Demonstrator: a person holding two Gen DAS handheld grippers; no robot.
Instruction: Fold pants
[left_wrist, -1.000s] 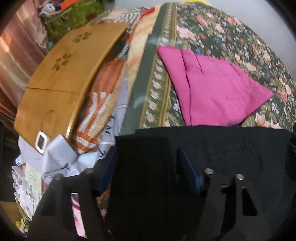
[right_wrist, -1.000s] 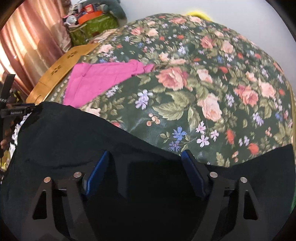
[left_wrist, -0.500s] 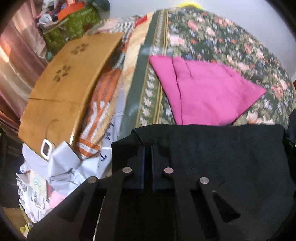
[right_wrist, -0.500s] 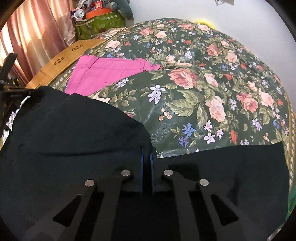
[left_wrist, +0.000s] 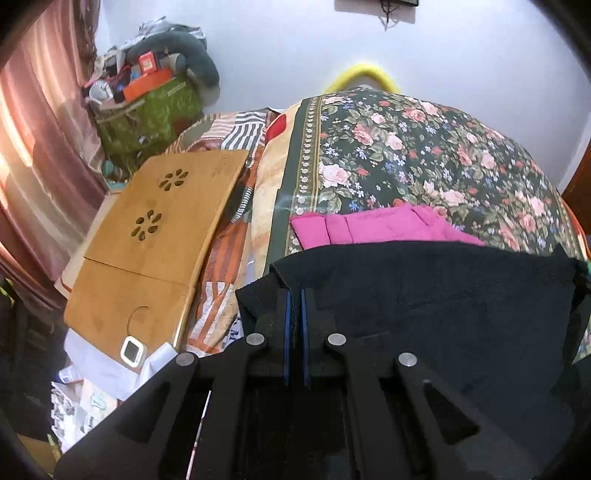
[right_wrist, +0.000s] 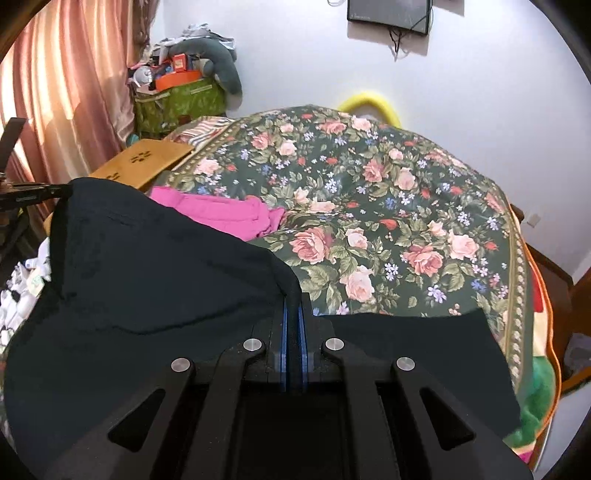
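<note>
Your left gripper (left_wrist: 294, 295) and right gripper (right_wrist: 294, 306) are each clamped tight on an edge of the black fabric pants (left_wrist: 424, 295), lifted above the floral bedspread (right_wrist: 369, 206). Judging by this, the fold has only begun; carrying over and laying flat remain.

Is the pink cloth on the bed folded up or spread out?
Folded: the pink cloth shows layered edges, lying flat on the flowery bedspread.

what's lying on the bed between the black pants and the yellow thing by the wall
A folded pink garment just past the black pants; beyond it only bare floral bedspread, clearest in the right wrist view.
</note>
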